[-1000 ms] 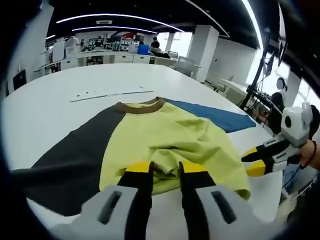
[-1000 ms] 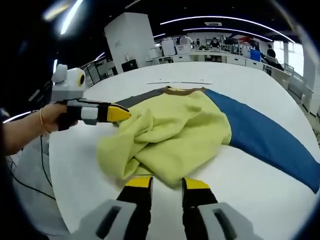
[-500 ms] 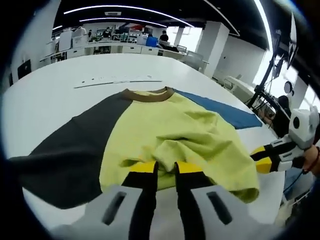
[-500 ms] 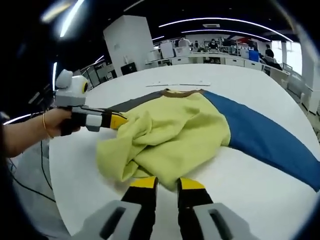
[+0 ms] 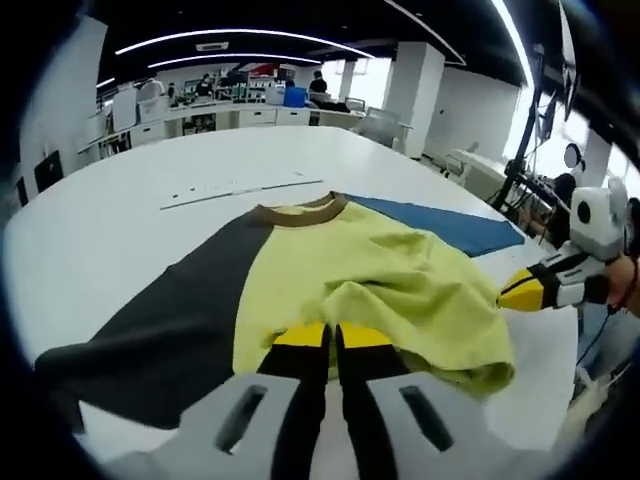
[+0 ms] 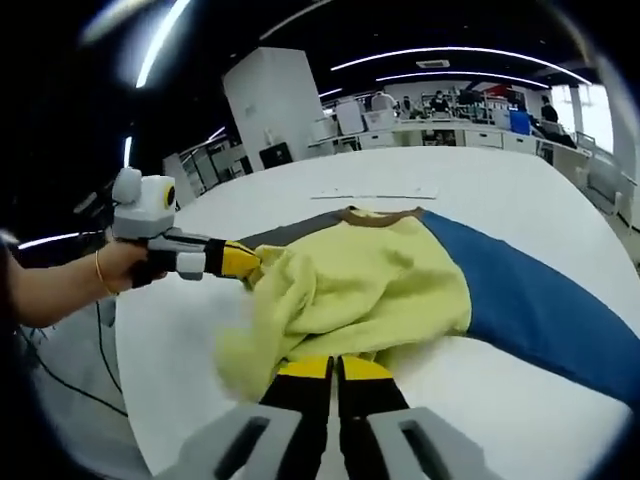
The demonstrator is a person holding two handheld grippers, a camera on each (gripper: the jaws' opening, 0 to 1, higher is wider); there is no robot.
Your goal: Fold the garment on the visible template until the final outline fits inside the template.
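Yellow-green cotton shirt with dark grey and blue sleeves (image 5: 330, 260) lies rumpled on the white table (image 5: 120, 220). Left gripper (image 5: 332, 338) pinches its hem between clenched fingers. Right gripper (image 6: 336, 368) likewise grips hem.

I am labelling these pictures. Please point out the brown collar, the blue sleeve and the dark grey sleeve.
brown collar (image 5: 298, 212): left gripper view, front band of the neckline.
blue sleeve (image 6: 545, 310): right gripper view, middle of the sleeve.
dark grey sleeve (image 5: 160, 330): left gripper view, middle of the sleeve.
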